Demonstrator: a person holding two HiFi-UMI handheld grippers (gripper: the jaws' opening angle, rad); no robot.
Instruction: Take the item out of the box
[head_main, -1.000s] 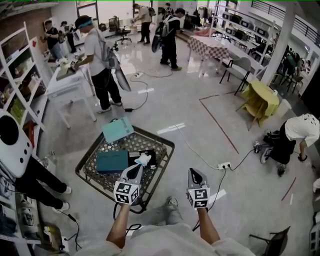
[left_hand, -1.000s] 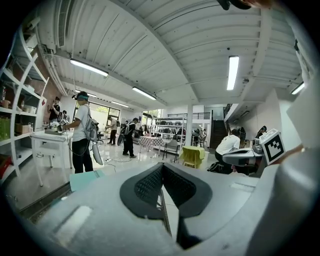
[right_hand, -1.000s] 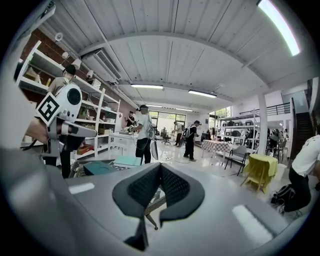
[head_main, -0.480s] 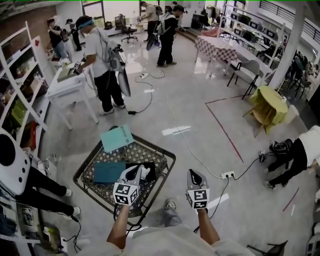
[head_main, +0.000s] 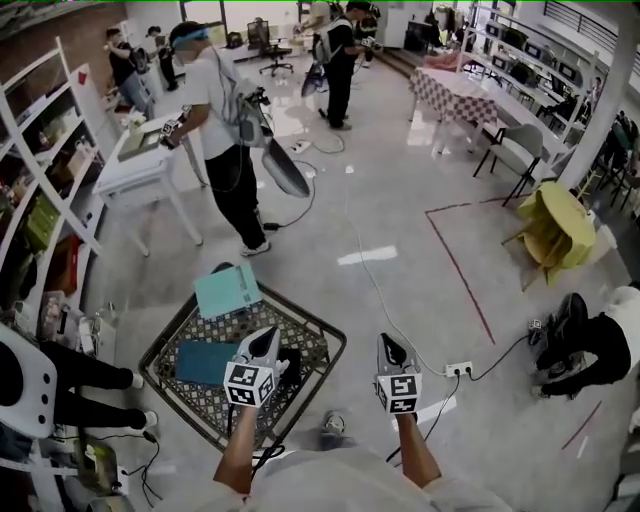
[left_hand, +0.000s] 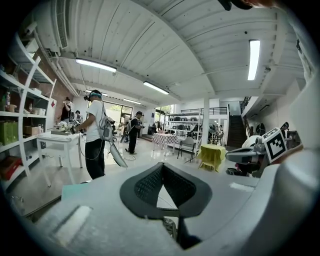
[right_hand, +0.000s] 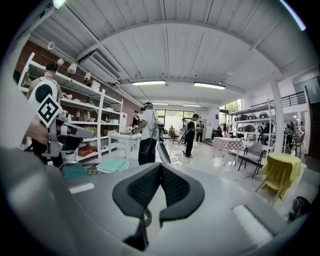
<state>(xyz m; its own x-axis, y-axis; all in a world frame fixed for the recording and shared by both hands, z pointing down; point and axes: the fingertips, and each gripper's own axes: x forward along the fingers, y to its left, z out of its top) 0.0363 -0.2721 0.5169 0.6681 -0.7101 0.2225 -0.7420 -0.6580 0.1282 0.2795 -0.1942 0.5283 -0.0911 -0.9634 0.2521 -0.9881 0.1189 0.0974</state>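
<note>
- On the floor in front of the person sat one wire basket (head_main: 312, 324), standing as a diamond in the head view, one corner toward the person.
- Two grippers were held above it: the left gripper (head_main: 264, 338) over the basket's near right part, the right gripper (head_main: 386, 343) outside the rim, over bare floor.
- Both claws were pressed together at the tips, and nothing was between the jaws of either.
- Two teal pieces showed: one dark teal box (head_main: 205, 362) flat inside the basket's left half, and one lighter teal lid (head_main: 227, 290) lying across the far rim.
- One black item (head_main: 291, 362) lay in the basket just right of the dark box, partly hidden by the left gripper.
- The dark box's long side ran left to right in the head view; the black item's long axis could not be told.
- To the right of the basket the floor was open, crossed by one white cable (head_main: 375, 285) leading to one power strip (head_main: 461, 370).
- One red tape line (head_main: 460, 270) lay farther right.
- To the left stood shelving (head_main: 40, 190) and one white table (head_main: 140, 168).
- One person (head_main: 225, 130) stood just beside that table.
</note>
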